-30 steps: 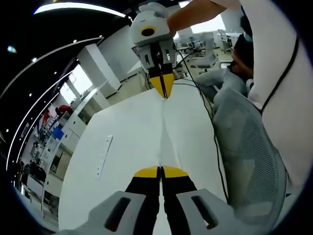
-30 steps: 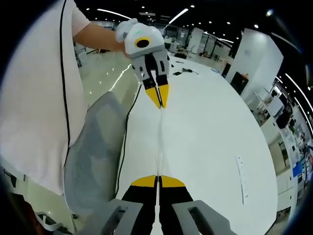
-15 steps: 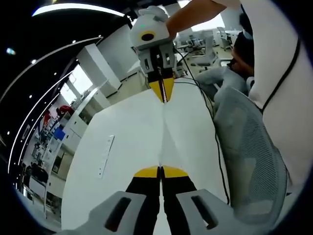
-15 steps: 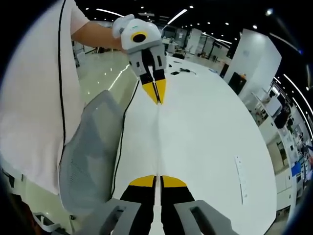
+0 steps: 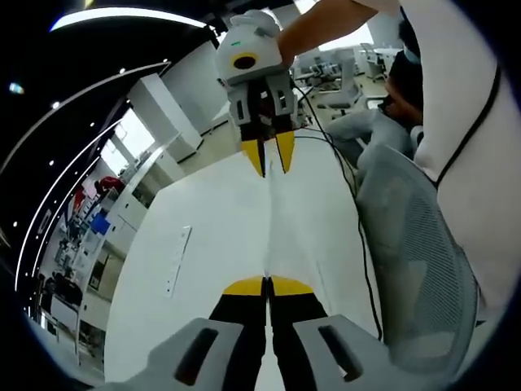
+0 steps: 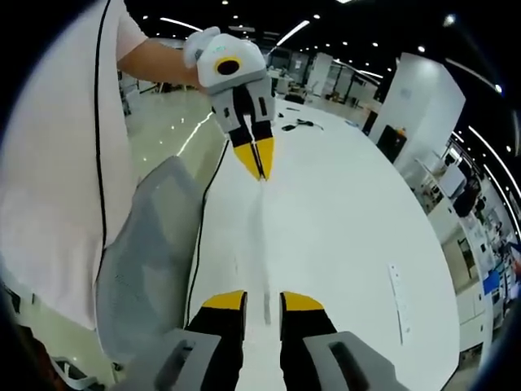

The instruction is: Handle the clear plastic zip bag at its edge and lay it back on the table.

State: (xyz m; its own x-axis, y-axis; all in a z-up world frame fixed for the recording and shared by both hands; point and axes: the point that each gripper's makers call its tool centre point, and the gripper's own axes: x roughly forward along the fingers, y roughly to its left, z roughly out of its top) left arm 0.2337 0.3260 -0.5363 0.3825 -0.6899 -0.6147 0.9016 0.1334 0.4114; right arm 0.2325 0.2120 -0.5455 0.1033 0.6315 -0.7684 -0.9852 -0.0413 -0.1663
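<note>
A long white table (image 5: 220,236) runs the length of an open-plan office, a grey mesh chair (image 5: 411,244) drawn up at its side with a black cable (image 5: 364,269) trailing along the table's edge. A flat white strip (image 5: 176,261) lies on the tabletop, well apart from the chair. Beyond the far end stand white cabinets (image 5: 155,106) and bright windows (image 5: 130,134). Overhead, linear ceiling lights (image 6: 297,26) streak a dark ceiling; the pale floor (image 6: 167,122) shines with reflections.

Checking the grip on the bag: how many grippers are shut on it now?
1: the left gripper is shut on the zip bag's edge. The right gripper is open at the other end.
</note>
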